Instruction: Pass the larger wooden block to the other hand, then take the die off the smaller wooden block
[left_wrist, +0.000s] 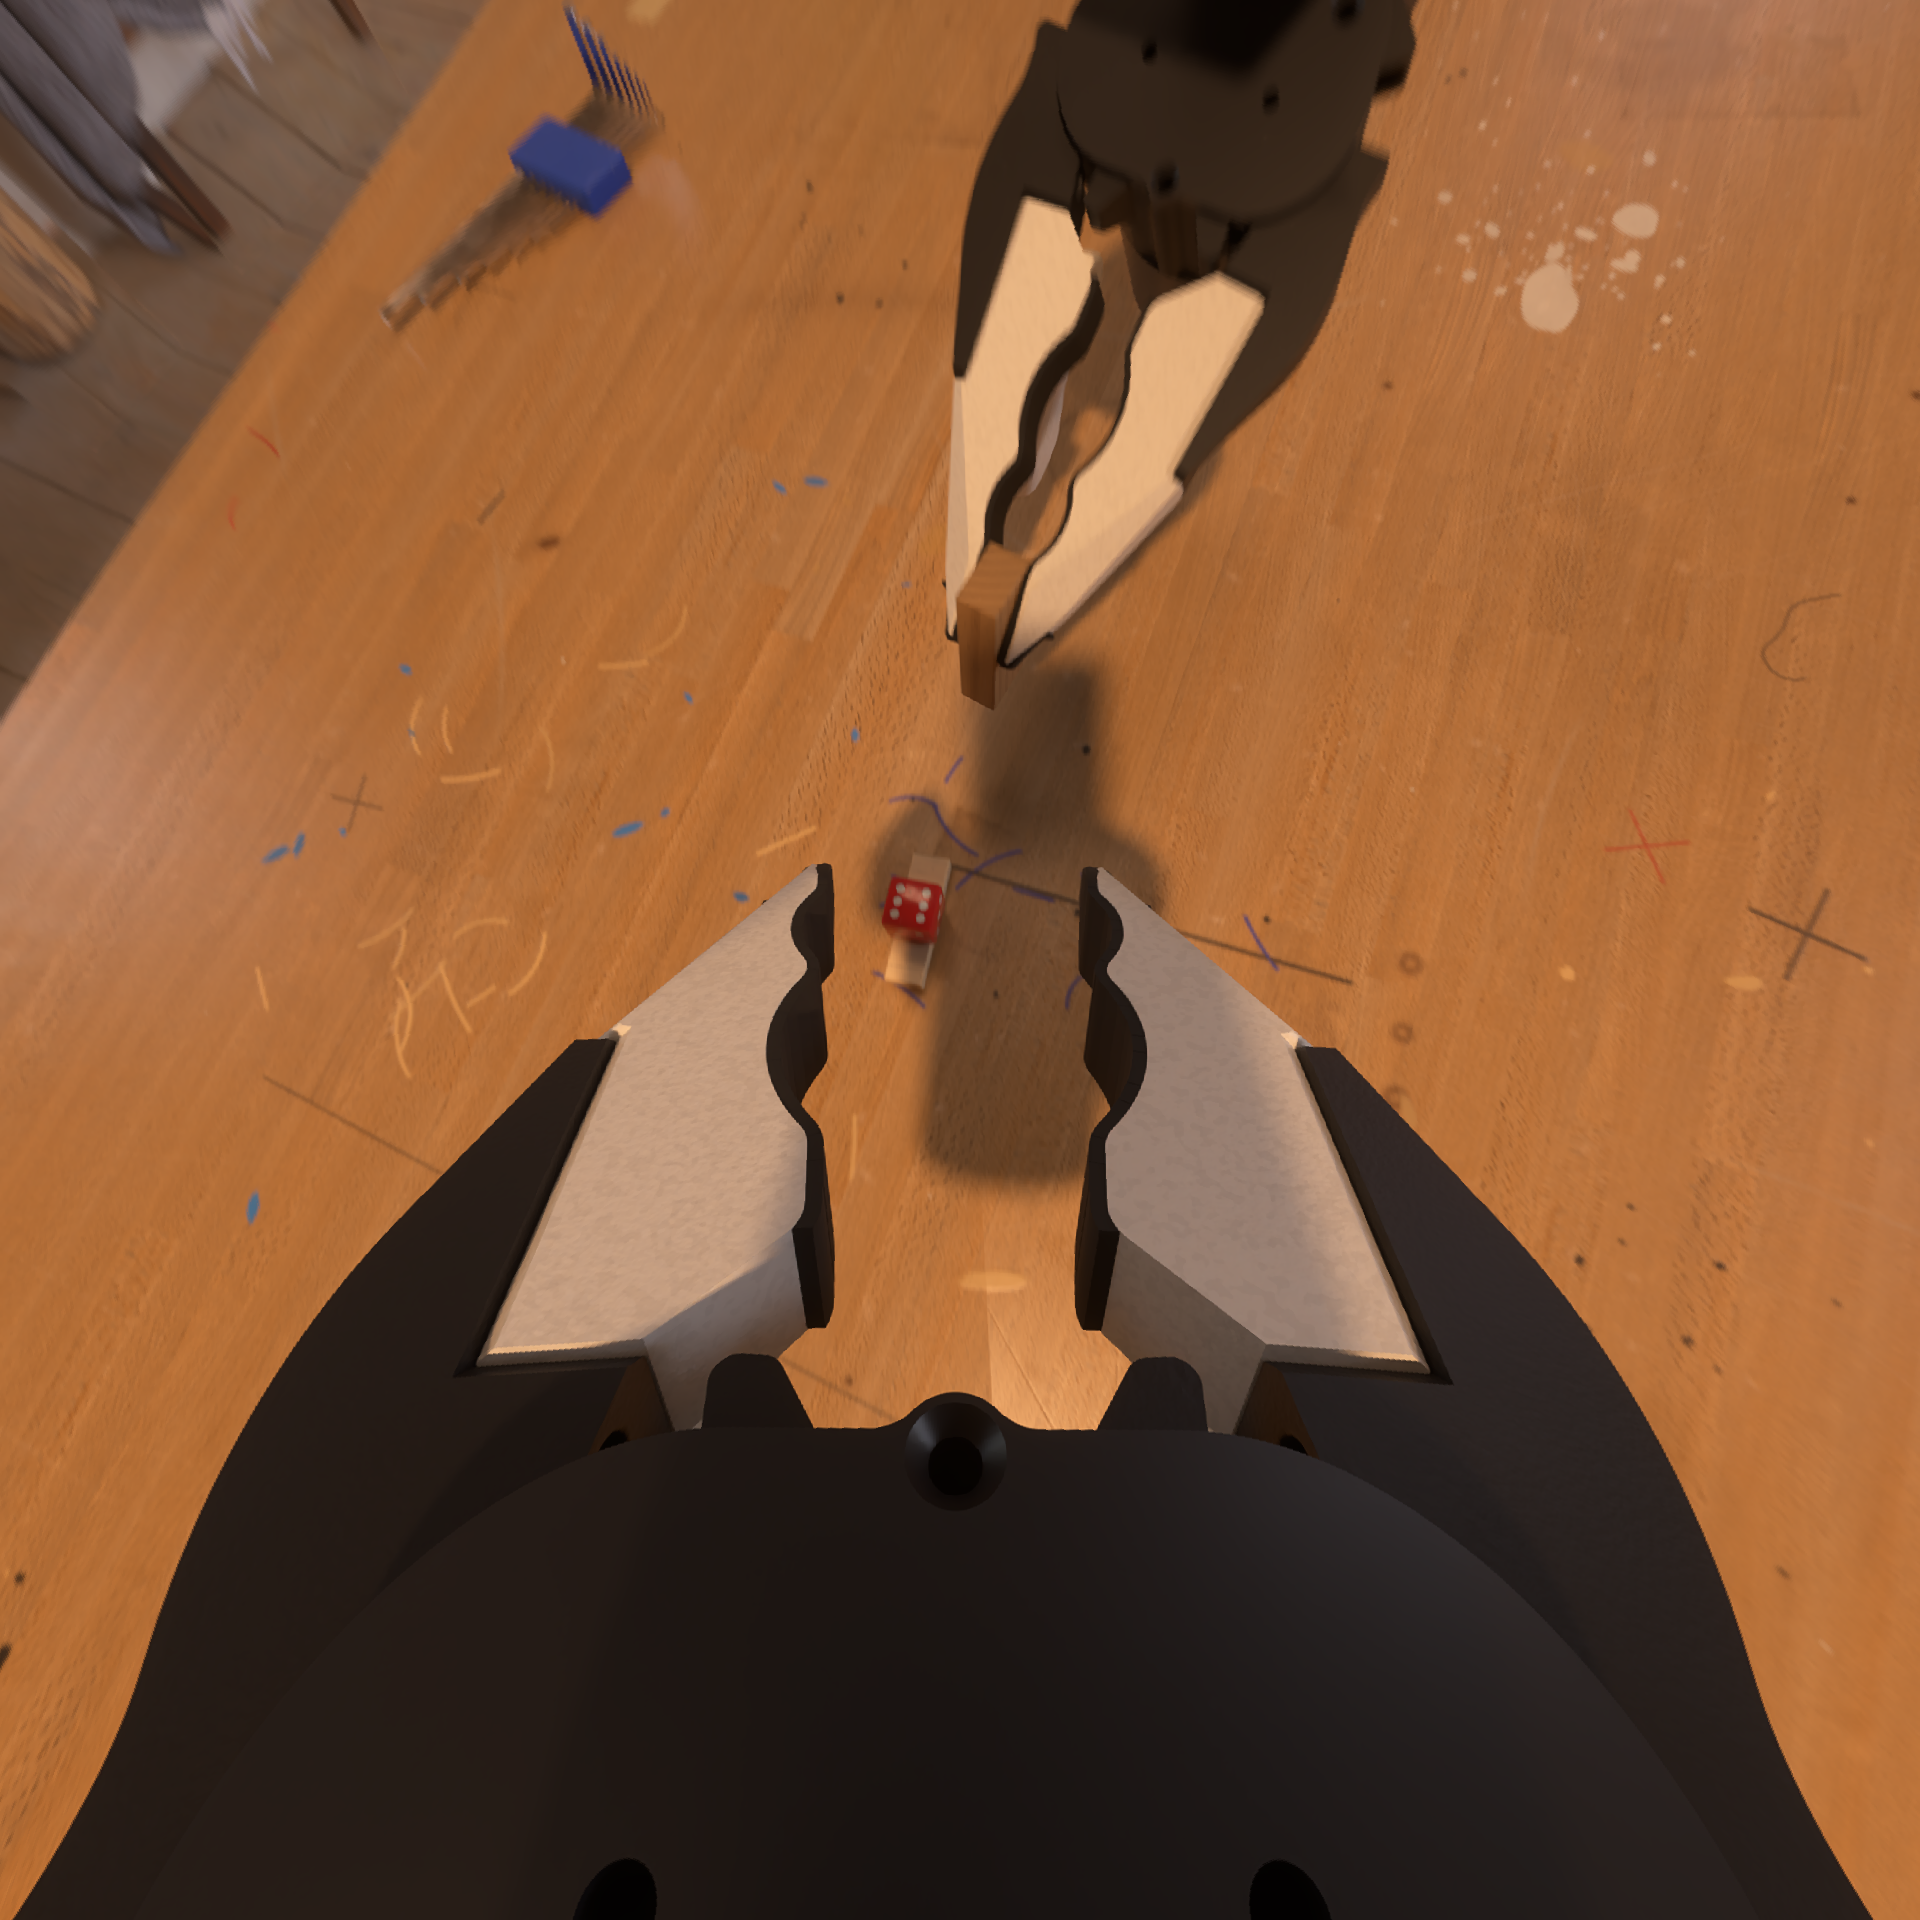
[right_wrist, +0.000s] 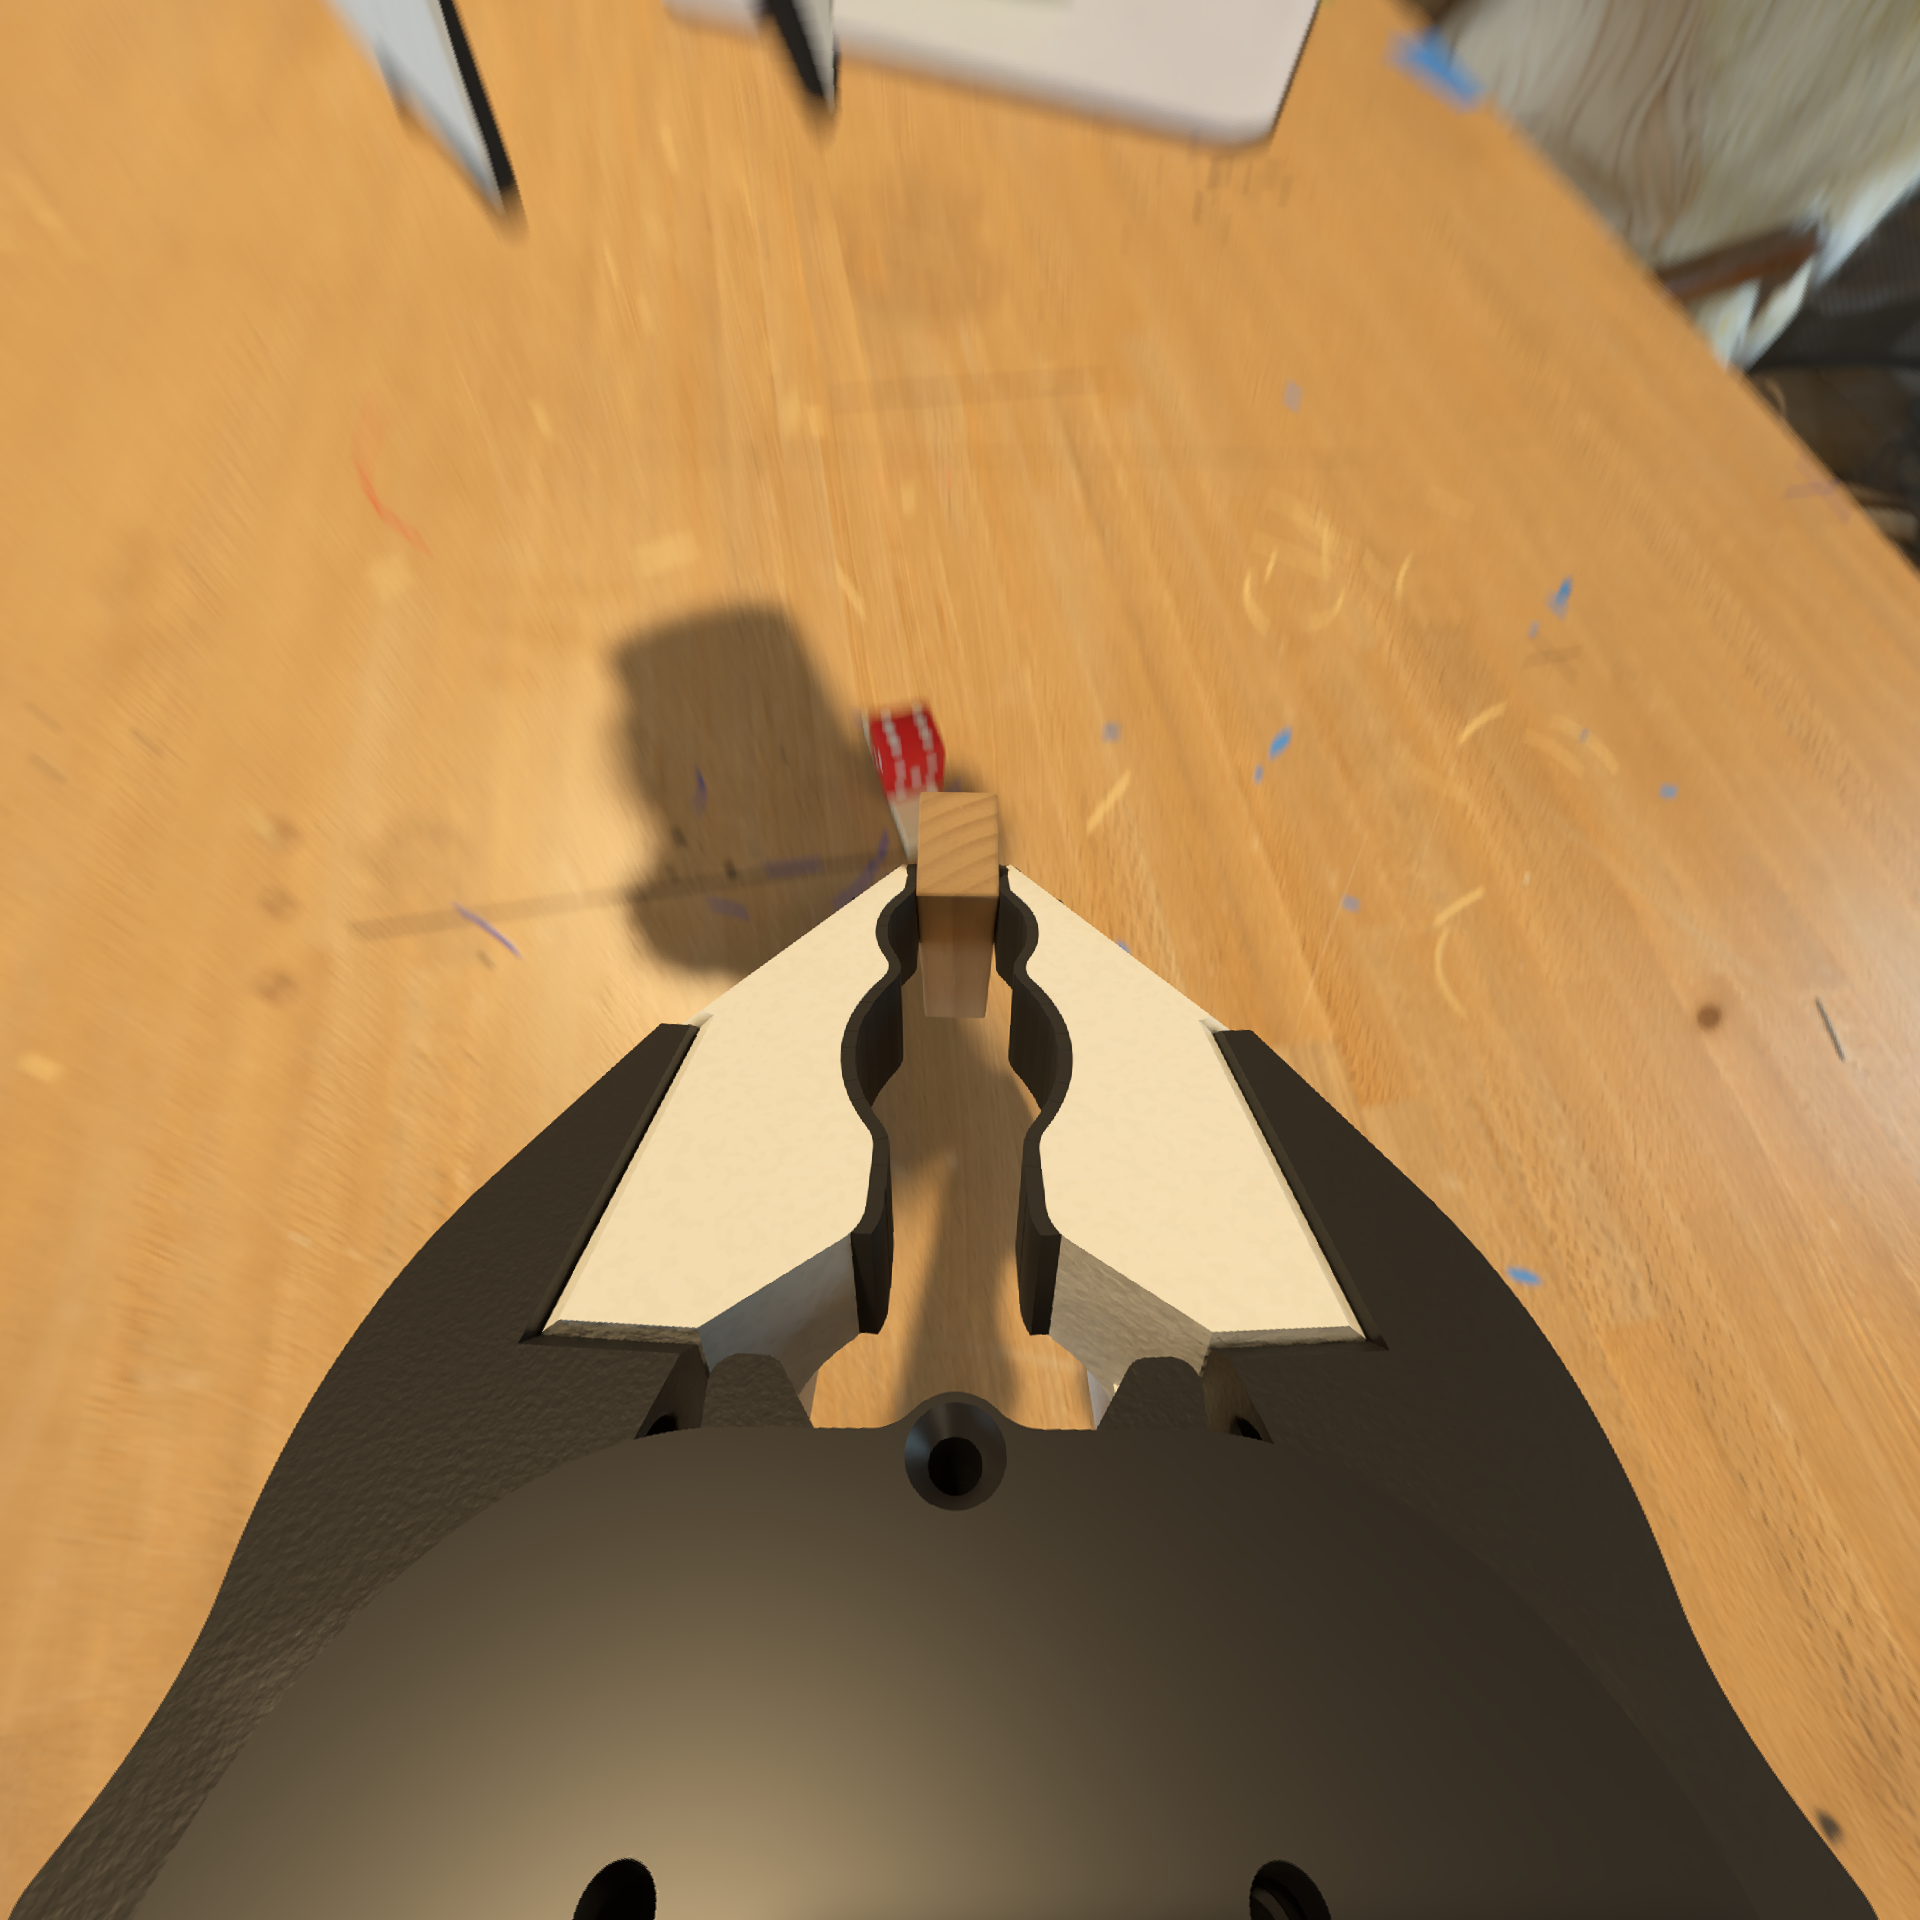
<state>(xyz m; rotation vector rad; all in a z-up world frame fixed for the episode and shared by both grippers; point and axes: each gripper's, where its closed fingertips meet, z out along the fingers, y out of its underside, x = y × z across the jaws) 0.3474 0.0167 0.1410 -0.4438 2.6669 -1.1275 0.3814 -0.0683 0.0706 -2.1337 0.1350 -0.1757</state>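
My right gripper (right_wrist: 956, 883) is shut on the larger wooden block (right_wrist: 956, 847), which sticks out past its fingertips, above the table. It also shows in the left wrist view (left_wrist: 987, 634), holding the block (left_wrist: 985, 623) in the air beyond the die. The red die (left_wrist: 913, 904) sits on the smaller wooden block (left_wrist: 916, 961), a thin flat piece lying on the table. My left gripper (left_wrist: 956, 894) is open and empty above the table, with the die between and just beyond its fingertips, nearer the left finger. In the right wrist view the die (right_wrist: 906, 750) lies just past the held block.
The wooden table (left_wrist: 1455, 727) bears pen marks, scratches and white paint spots. A blue block (left_wrist: 569, 166) and a comb-like blue object lie far left. In the right wrist view a white flat object (right_wrist: 1091, 62) lies at the far end, and the table edge runs along the right.
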